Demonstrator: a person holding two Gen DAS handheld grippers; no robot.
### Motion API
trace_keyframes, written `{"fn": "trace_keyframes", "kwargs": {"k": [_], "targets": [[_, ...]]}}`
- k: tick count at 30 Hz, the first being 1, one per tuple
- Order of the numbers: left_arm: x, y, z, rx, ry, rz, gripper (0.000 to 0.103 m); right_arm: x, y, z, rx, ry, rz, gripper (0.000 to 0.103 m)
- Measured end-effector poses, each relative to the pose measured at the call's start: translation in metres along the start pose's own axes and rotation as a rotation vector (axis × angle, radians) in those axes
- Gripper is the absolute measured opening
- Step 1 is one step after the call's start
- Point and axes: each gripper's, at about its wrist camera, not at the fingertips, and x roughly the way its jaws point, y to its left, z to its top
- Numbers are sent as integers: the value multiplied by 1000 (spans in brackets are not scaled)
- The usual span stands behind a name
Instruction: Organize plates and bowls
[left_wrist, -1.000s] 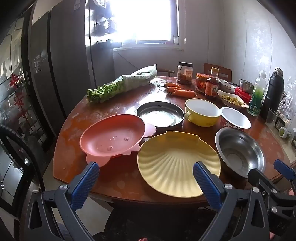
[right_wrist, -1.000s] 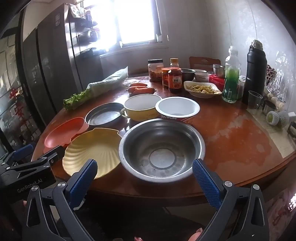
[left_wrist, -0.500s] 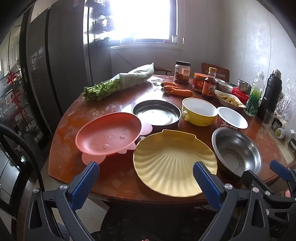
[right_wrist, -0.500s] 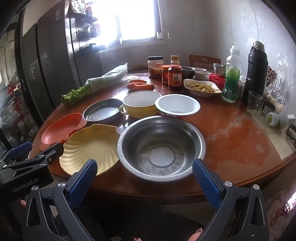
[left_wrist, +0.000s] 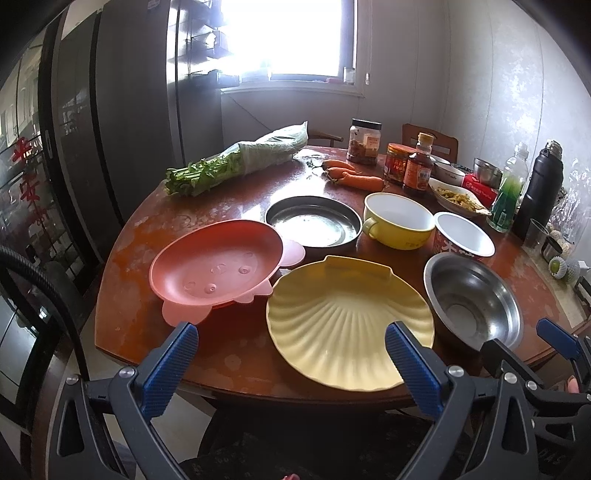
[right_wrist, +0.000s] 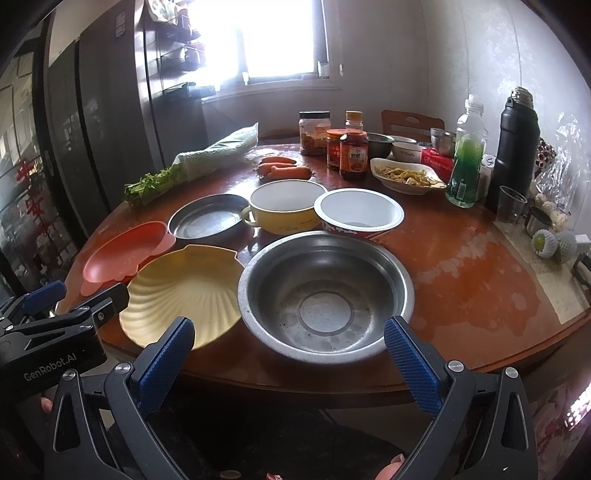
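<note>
Nothing on the round wooden table has shifted since a second ago; only my view has drifted slightly. My left tongs hang released before the yellow shell-shaped plastic plate, my right tongs gape before the big steel bowl. I hold both back at the near edge, empty, to choose what stacks first. Beside them sit the pink plastic plate, the round metal dish, the yellow handled bowl and the white paper bowl.

L gripper & R gripper fingers spread, empty.
</note>
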Motion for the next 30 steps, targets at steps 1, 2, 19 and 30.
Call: {"fn": "trace_keyframes", "kwargs": {"k": [1, 2, 19, 30], "targets": [[0, 0, 0, 1, -1, -3, 102, 0, 0, 0, 0, -1, 1, 102], [0, 0, 0, 0, -1, -4, 102, 0, 0, 0, 0, 0, 5, 102], [0, 1, 2, -3, 1, -8, 102, 1, 4, 2, -9, -2, 26, 102], [0, 4, 2, -17, 6, -15, 102, 2, 9, 4, -15, 6, 39, 102]]}}
